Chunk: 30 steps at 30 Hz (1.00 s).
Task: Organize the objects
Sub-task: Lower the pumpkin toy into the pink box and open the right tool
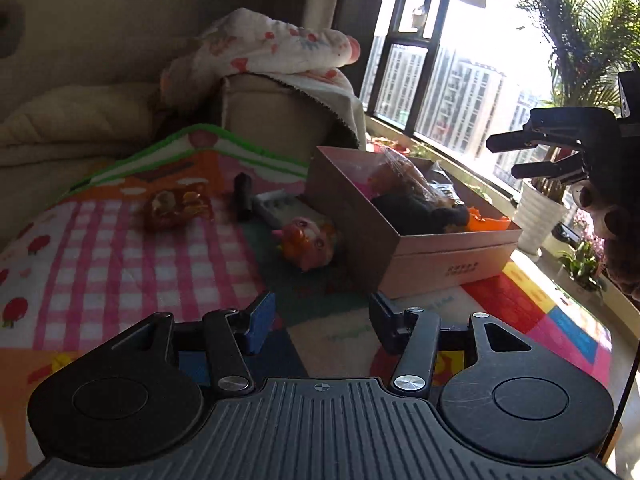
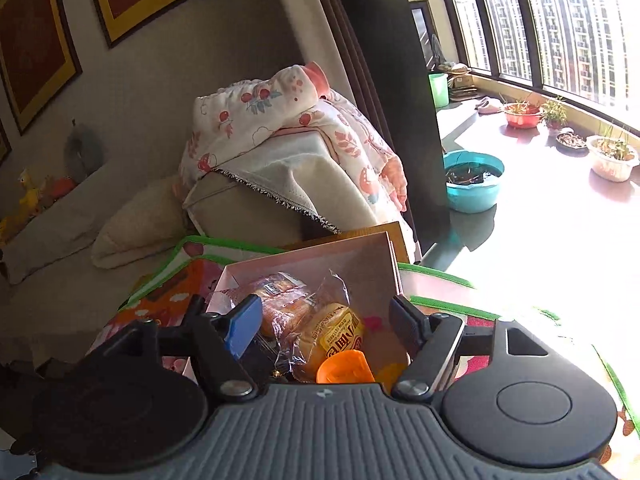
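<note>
A pink cardboard box (image 1: 424, 248) stands on the patterned play mat (image 1: 120, 256) and holds wrapped bread packs (image 2: 288, 308), an orange cup (image 2: 346, 366) and dark items. On the mat left of the box lie a pink-orange animal toy (image 1: 306, 242), a black cylinder (image 1: 243, 196), a grey flat item (image 1: 272, 202) and a red snack pack (image 1: 178, 204). My left gripper (image 1: 322, 318) is open and empty, low over the mat in front of the box. My right gripper (image 2: 326, 322) is open and empty, above the box; it also shows at the right of the left wrist view (image 1: 516, 156).
A beige sofa armrest (image 2: 256, 204) draped with a floral quilt (image 2: 280, 104) stands behind the mat. A window sill (image 2: 560, 184) at the right carries plant pots, a teal basin (image 2: 472, 184) and a white planter (image 1: 540, 216). A brown plush (image 1: 612, 232) is at the far right.
</note>
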Each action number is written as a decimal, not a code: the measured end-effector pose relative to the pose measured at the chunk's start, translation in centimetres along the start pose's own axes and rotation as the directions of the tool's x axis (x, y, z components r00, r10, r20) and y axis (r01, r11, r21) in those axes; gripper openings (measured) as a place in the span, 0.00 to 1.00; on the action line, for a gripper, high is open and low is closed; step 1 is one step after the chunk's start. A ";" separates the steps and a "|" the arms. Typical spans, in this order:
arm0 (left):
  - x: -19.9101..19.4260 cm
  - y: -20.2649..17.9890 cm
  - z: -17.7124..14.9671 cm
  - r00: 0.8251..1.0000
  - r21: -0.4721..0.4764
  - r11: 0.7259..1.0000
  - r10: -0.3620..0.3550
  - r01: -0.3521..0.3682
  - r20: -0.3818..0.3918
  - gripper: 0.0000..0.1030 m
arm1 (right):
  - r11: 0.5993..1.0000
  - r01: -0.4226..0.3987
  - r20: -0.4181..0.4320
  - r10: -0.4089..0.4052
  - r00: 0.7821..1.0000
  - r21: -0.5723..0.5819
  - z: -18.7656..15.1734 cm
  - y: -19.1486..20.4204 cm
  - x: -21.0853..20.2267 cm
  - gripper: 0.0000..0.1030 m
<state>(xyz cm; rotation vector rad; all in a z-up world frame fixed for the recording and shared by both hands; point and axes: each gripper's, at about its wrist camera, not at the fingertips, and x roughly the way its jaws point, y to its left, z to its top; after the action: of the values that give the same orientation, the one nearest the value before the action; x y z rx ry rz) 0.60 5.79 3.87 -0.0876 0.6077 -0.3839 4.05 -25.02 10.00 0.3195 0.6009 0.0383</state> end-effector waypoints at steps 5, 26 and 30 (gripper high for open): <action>0.2 1.3 -0.3 1.000 -0.051 0.998 0.026 -0.026 0.003 0.55 | 0.998 0.065 -0.002 -0.065 0.998 -0.028 -1.7 0.3 -0.7 0.75; 8.4 -0.3 5.3 0.999 0.133 0.990 0.042 -0.040 -0.012 0.55 | 0.944 0.112 -0.027 -0.126 0.992 -0.312 -14.9 5.4 0.0 1.00; 10.6 0.0 5.1 0.997 0.105 0.994 0.031 -0.023 -0.069 0.57 | 0.947 0.098 -0.019 -0.109 0.994 -0.306 -15.1 5.2 -0.4 1.00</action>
<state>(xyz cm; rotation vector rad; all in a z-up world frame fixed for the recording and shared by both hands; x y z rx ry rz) 11.50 1.63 2.34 0.0341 0.6572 -0.3930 -4.42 -15.82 0.06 -0.0138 0.6367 0.0349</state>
